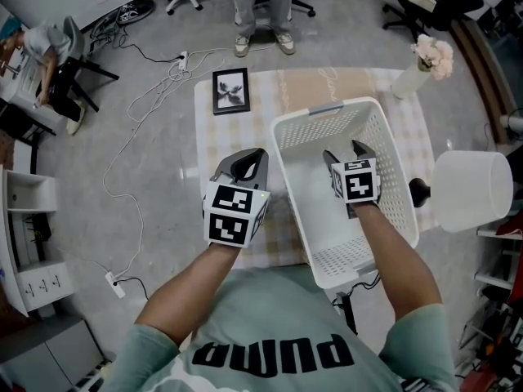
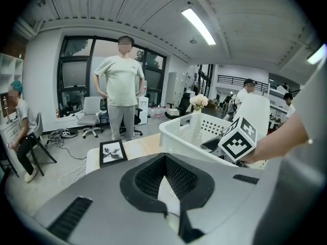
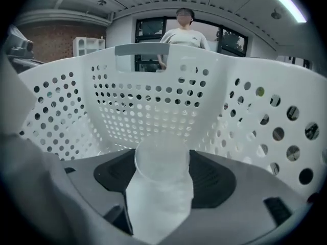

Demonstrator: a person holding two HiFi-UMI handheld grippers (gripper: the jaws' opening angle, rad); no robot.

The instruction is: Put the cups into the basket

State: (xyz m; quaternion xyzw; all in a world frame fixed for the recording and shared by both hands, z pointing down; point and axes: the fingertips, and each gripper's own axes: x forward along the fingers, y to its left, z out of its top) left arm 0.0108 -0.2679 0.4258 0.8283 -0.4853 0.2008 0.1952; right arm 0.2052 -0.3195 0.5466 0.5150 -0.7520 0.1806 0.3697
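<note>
Cup held inside the laundry basket

Cup (image 3: 162, 188), of frosted clear plastic, sits between the pads of the right gripper (image 3: 163, 160), rim pointing away from the camera toward the far wall of the white perforated laundry basket (image 3: 153, 106). The jaws stand wide and the pads close on the cup's sides. In the head view the right gripper (image 1: 346, 155) is down inside the basket (image 1: 392, 186), near its middle, tips aimed at 12 o'clock; the cup itself cannot be made out there.

At 9 o'clock of the basket, just outside its rim, the left gripper (image 1: 249, 163) hovers over the checked tablecloth (image 1: 270, 96). In the left gripper view its jaws (image 2: 164, 160) are drawn narrow with the tips meeting; only a pale sliver shows in the gap, and what that is cannot be told.

Farther out on the table, a black picture frame (image 1: 230, 91) lies flat at 10 o'clock of the basket, and a white vase of pale flowers (image 1: 421, 64) stands at 1 o'clock. A white drum-shaped shade (image 1: 474, 190) is at 3 o'clock, beside the table edge. Beyond the table at 12 o'clock a person (image 2: 121, 86) stands on the grey floor, hands on hips.
</note>
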